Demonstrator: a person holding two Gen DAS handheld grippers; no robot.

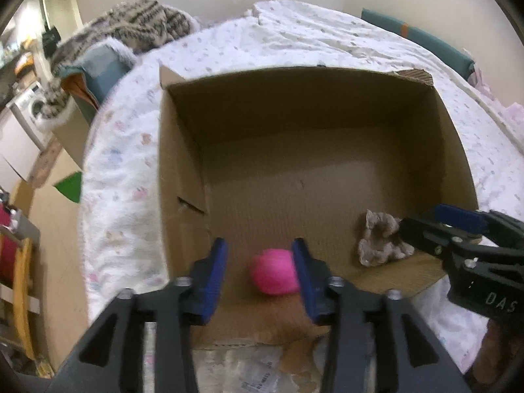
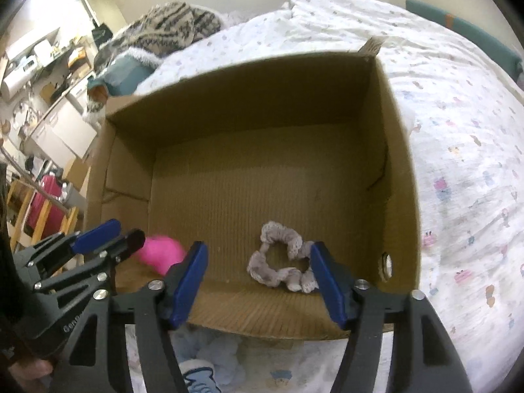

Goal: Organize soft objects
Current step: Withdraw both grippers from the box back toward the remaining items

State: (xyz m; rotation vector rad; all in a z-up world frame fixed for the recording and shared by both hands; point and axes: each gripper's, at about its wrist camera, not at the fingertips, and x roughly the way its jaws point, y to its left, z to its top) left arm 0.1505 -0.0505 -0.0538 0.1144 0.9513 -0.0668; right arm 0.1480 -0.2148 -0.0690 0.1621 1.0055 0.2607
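Blue fingers [image 1: 219,278] of the left gripper [image 1: 260,276] stand wide apart over the near edge of the box [image 1: 327,124], holding nothing. A pink ball [image 1: 274,271] lies on the box floor between them, close against the right finger; whether it touches is unclear. The right gripper [image 2: 258,278] is also spread wide and empty, with the scrunchie [image 2: 281,262] lying flat on the floor between its fingers, nearer the right one. Ball and scrunchie sit apart, both near the front wall.

Risks, as I judge them: the round ball could roll if a finger nudges it; a finger could snag the scrunchie's loop and drag it out on withdrawal; and the two grippers, close together, could collide. The box rests on a soft bed [image 2: 458,131], so pressing its edge could tip it.
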